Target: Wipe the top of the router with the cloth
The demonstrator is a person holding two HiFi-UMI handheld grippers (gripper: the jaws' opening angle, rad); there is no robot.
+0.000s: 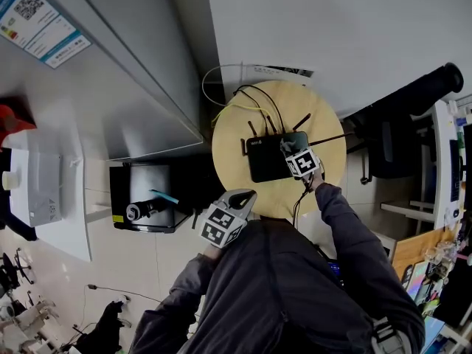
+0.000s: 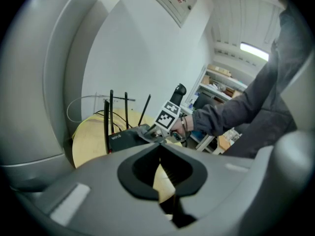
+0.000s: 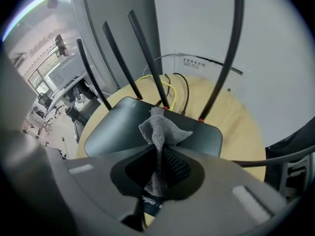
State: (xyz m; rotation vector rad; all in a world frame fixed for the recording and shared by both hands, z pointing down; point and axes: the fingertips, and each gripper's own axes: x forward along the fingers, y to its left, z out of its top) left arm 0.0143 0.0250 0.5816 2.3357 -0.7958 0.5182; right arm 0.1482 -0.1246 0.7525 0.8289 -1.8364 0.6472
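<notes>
Your right gripper (image 3: 158, 150) is clamped on the cloth (image 3: 160, 128), whose free end lies on the router (image 3: 120, 127) top, near the antennas. The router sits on the round table (image 3: 241, 127). Your left gripper (image 2: 160, 144) is closed and empty, near the table's edge.

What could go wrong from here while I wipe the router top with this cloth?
The cloth in the right tongs sits close to the upright antennas; a forward sweep could snag or knock them. The router lies unheld on the round table, with the left tongs away from it, so pushing may slide it and tug its cables.
</notes>
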